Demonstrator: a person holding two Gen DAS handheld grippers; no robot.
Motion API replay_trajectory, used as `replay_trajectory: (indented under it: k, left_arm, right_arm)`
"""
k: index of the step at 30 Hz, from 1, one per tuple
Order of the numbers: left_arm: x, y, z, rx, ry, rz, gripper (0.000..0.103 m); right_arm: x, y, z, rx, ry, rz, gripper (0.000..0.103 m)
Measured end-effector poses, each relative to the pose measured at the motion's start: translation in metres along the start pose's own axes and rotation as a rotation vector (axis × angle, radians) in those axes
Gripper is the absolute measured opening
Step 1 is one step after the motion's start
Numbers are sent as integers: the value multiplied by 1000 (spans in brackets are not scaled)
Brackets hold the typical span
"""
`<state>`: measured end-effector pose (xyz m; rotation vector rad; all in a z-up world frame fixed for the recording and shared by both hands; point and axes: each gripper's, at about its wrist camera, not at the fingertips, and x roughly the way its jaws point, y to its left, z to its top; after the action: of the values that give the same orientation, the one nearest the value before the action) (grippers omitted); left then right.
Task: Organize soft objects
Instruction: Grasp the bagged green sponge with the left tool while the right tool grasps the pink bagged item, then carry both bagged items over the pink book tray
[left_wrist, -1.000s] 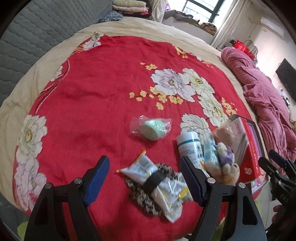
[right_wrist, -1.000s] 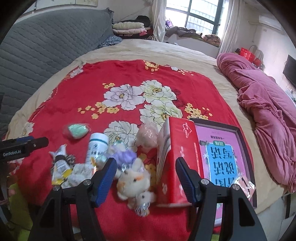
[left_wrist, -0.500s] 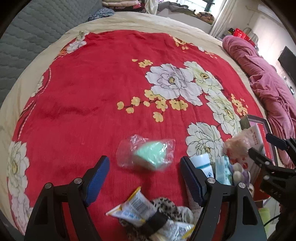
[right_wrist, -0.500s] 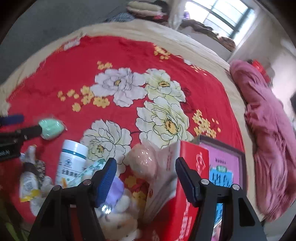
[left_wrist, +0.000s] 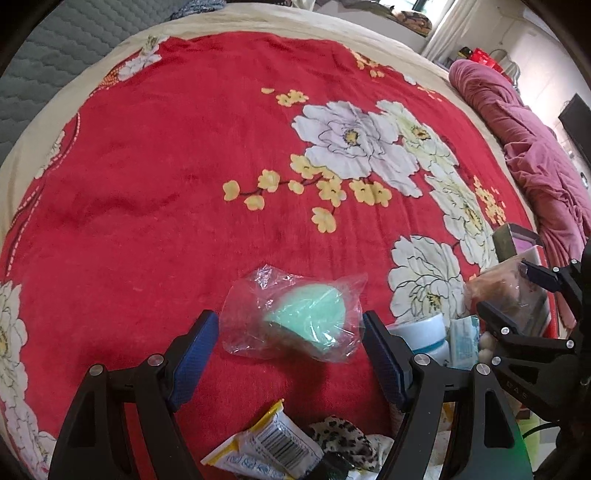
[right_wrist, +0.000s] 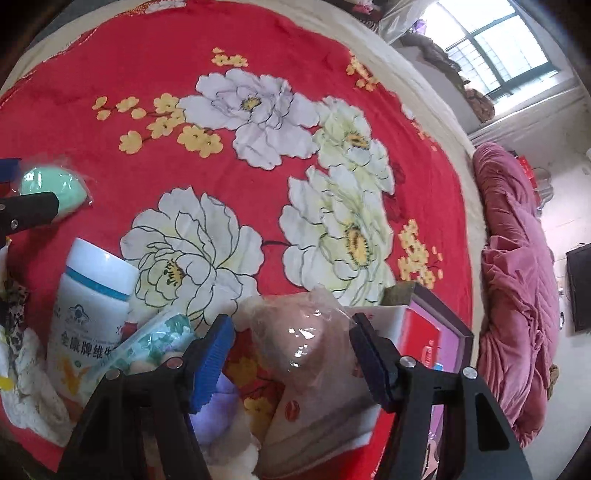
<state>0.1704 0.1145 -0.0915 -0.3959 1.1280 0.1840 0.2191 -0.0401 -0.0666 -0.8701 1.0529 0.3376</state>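
Both grippers have descended: left gripper (left_wrist: 290, 350), jaws apart, brackets the green sponge (left_wrist: 306, 321); right gripper (right_wrist: 291, 354), likewise unclamped, brackets the pink sponge (right_wrist: 295, 339) for pickup.

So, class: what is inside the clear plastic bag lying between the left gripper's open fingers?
The clear plastic bag holds one mint-green sponge, rounded with a flat cut face. Its underside, and the red blanket directly beneath, are covered. Nothing else shows inside.
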Motion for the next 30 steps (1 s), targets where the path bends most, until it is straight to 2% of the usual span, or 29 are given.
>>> replay_trajectory:
  k: [5,9,12,13,17,19,24,30]
  left_arm:
    - [11,1,0,-10,21,-10,79]
    - [17,2,0,-15,31,-12,80]
    - [17,4,2,-27,31,-30,78]
    - [18,4,2,-29,31,-35,73]
    - [17,9,5,-64,27,-66,69]
    - [14,12,5,-85,18,-83,65]
    - [-1,17,5,-132,-17,-133,64]
    - [-34,1,7,-83,-70,-149,64]
  right_arm:
    - [7,-4,4,13,16,5,52]
    - [7,-7,4,16,5,28,48]
    - [3,-12,1,41,-13,51,47]
    - [0,-15,0,57,-20,68,47]
    - [-12,-28,-6,128,-50,164,46]
    - [-18,-33,-9,155,-67,185,46]
    - [-34,-47,-16,233,-115,263,46]
    - [-52,-65,-24,313,-160,304,46]
